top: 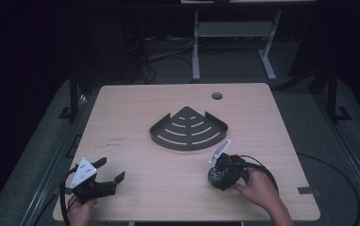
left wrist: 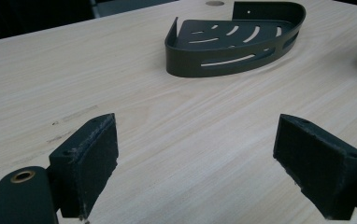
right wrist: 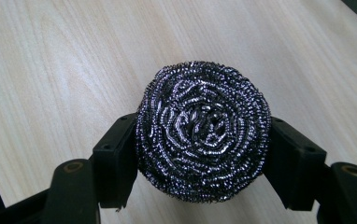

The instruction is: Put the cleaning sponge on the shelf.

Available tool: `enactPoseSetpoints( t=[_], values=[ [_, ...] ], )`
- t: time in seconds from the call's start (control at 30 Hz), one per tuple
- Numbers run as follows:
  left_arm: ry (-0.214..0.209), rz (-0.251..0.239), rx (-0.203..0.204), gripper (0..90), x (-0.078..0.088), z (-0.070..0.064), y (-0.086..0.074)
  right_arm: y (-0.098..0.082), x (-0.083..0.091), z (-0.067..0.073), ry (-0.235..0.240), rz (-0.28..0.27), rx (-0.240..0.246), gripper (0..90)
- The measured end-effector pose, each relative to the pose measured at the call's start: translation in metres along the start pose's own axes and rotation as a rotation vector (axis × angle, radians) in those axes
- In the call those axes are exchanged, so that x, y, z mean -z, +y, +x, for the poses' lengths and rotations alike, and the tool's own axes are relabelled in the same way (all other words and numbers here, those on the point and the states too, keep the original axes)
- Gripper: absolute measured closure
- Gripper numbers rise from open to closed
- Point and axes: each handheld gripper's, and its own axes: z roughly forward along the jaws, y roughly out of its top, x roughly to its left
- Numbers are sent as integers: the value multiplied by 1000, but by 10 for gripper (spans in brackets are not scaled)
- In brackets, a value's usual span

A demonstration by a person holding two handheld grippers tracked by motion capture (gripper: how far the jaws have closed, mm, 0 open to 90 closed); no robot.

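A round steel-wool scouring pad [right wrist: 203, 130] lies on the wooden table, and my right gripper [right wrist: 203, 154] is shut on it, a pad pressing each side. From above, the right gripper [top: 216, 176] and the scouring pad [top: 214, 176] sit near the table's front right, held by a hand. A dark quarter-round corner shelf [top: 189, 130] with curved slots rests at mid-table, beyond the scourer. My left gripper [top: 108, 170] stands open at the front left with nothing between its pads [left wrist: 90, 161]. The left gripper view has the shelf [left wrist: 235, 39] far ahead.
The light wooden table [top: 135, 155] has a round cable hole [top: 216, 96] near its far edge. A grey metal table frame [top: 234, 33] and cables stand on the dark floor behind. A cable loops off the table's right side.
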Motion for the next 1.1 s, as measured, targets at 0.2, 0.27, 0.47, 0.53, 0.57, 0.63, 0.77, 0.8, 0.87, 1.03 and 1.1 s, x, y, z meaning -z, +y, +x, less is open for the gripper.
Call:
enactPoseSetpoints(
  t=[0.2,0.27,0.47,0.53,0.57,0.63,0.77,0.8,0.87,1.03,1.1],
  values=[
    [-3,1,-1,133,0,-1,0,3,7,-4,9,-12,-6,325],
    [-2,-1,0,133,0,-1,0,4,10,-6,13,-19,-4,325],
    [-5,0,5,132,-1,0,0,6,18,-11,22,-36,-15,325],
    [-7,2,5,133,-1,0,0,7,20,-13,22,-39,-15,325],
    [-4,0,1,133,-1,-1,0,7,21,-13,19,-37,-14,325],
    [-4,-1,-2,133,-1,-1,0,8,22,-14,21,-40,-17,325],
    [-2,0,-4,133,-1,0,0,11,26,-15,20,-40,-19,325],
    [-4,-1,5,133,-1,1,0,12,27,-15,18,-40,-15,325],
    [-4,-3,9,133,0,1,0,14,29,-15,14,-37,-13,325],
    [-5,-7,9,133,0,2,0,20,33,-16,11,-32,-4,324],
    [-3,-2,7,133,0,2,0,22,35,-16,7,-32,-5,325]
  ],
)
